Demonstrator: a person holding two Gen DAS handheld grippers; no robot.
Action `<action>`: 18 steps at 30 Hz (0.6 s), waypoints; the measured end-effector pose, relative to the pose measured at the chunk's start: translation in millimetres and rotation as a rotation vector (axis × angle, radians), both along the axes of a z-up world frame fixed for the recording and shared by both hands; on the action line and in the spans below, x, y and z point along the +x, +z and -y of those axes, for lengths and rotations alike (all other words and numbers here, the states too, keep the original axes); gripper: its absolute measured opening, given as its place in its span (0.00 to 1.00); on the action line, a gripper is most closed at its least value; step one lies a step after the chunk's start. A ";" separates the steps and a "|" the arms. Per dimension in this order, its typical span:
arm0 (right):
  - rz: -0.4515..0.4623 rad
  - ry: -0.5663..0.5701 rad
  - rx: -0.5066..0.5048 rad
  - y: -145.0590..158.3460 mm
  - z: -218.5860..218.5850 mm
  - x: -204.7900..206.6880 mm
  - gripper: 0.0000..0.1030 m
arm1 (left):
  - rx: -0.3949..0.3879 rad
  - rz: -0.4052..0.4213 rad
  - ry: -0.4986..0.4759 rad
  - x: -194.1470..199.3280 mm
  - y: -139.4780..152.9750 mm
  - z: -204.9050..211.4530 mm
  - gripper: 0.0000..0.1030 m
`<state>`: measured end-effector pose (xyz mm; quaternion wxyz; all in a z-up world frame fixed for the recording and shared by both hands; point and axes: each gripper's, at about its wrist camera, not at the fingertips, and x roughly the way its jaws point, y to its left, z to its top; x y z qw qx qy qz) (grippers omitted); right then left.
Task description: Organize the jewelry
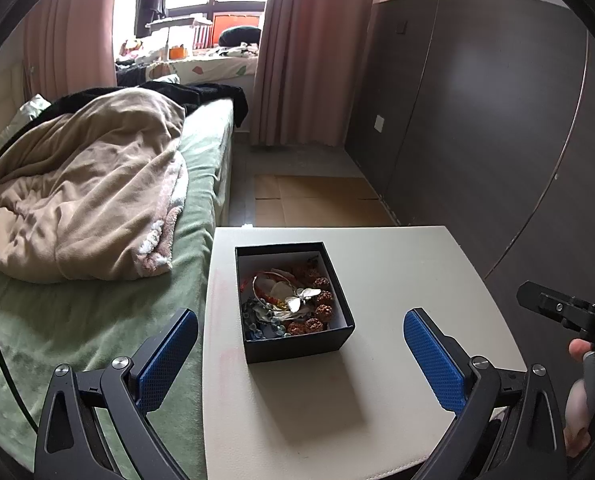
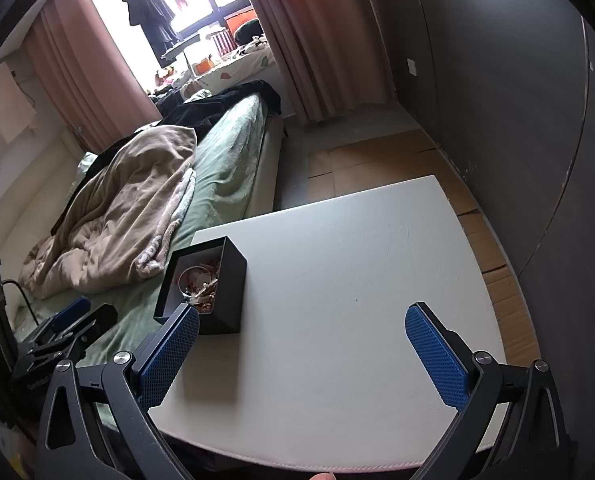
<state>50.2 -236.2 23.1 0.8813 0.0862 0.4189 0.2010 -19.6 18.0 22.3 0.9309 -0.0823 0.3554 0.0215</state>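
A black open box (image 1: pixel 297 344) stands on the white table (image 1: pixel 397 280), left of its middle. It holds a heap of jewelry (image 1: pixel 293 300): brown bead bracelet, silver butterfly piece, bangles, blue beads. My left gripper (image 1: pixel 300 354) is open and empty, its fingers either side of the box and just short of it. In the right wrist view the box (image 2: pixel 221 292) sits at the table's left edge, with jewelry (image 2: pixel 201 284) inside. My right gripper (image 2: pixel 302 350) is open and empty above bare table (image 2: pixel 357 260), its left finger (image 2: pixel 169 356) close to the box.
A bed with a green sheet (image 1: pixel 77 320) and a beige blanket (image 1: pixel 81 196) lies directly left of the table. A dark panelled wall (image 1: pixel 497 120) runs on the right. Cardboard sheets (image 1: pixel 317 200) cover the floor beyond the table. The right gripper's body (image 1: pixel 569 312) shows at the right edge.
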 end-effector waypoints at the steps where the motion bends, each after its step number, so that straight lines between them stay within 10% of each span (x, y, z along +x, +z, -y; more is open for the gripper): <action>1: -0.001 0.000 0.001 -0.2 -0.1 0.3 1.00 | -0.002 0.001 -0.003 -0.1 0.0 0.2 1.00; 18: -0.003 0.000 -0.002 1.3 0.3 1.1 1.00 | 0.027 0.013 0.001 -1.3 4.7 1.8 1.00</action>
